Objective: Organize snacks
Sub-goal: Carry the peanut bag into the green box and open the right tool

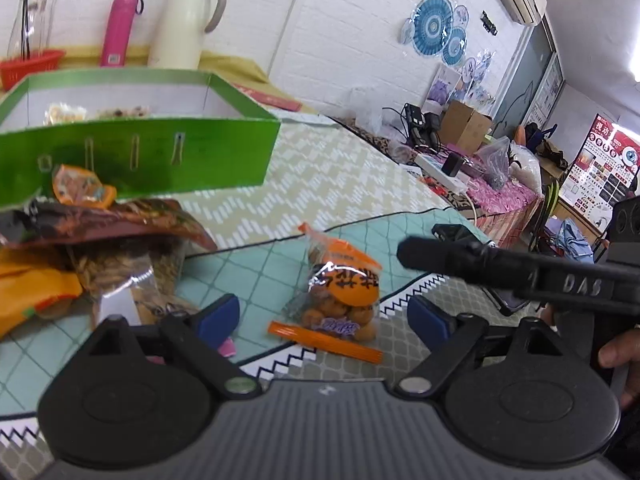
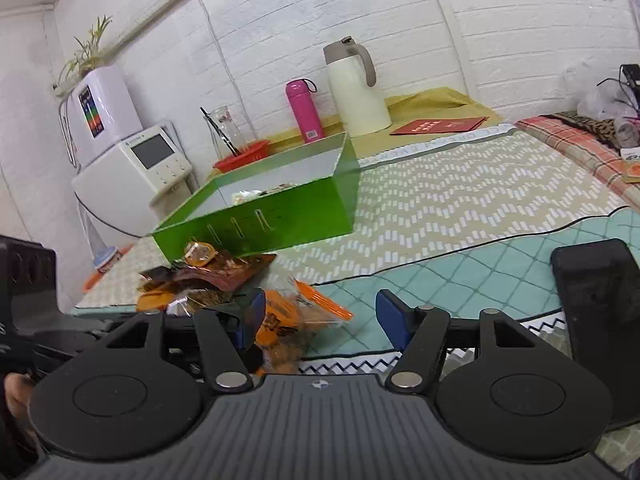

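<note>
Both tongs gape wide, left tongs and right tongs gripping nothing. The orange snack bag lies on the desk, just in front of the green box. Light, crinkly, slippery; its sealed edge looks best to pinch.

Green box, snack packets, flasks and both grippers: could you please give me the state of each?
Green box: open-topped, a few snacks inside.
Orange snack packet: sealed, lying on the mat.
Snack pile: outside the box.
Pink flask: upright, capped.
Left gripper: open, empty.
Right gripper: open, empty.
</note>
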The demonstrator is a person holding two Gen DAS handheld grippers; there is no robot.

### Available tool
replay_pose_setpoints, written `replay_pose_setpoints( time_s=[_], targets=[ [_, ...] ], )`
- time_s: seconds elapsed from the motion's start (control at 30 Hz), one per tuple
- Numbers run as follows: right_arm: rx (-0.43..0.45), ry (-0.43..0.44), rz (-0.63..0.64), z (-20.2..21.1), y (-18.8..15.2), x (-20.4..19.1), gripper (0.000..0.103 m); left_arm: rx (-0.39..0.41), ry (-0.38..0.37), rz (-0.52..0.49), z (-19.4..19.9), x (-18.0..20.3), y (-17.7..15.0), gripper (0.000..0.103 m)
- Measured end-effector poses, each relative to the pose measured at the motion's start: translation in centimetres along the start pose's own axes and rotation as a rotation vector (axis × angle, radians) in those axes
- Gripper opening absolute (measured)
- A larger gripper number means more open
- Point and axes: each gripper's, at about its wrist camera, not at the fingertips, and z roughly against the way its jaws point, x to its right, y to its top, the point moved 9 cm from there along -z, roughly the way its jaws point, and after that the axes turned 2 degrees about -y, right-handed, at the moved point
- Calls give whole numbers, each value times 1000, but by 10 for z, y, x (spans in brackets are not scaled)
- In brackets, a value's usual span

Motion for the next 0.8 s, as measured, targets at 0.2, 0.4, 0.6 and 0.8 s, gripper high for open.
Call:
replay_pose_setpoints(
  time_s=[0.2, 0.4, 0.6, 0.8],
  targets=[
    [-65, 1, 45, -24, -4, -15, 103, -48, -13, -56, -7, 9, -8, 76],
    [-124, -28, 78, -36, -16, -18, 103, -30, 3, -63, -10, 8, -7, 70],
    [-112, -33, 139, -35, -17, -29, 86, -23, 48, -83, -7, 9, -7, 49],
    [-69, 3, 182, -24, -5, -51, 75, 48, 70, -96, 19, 13, 5, 48]
  ],
)
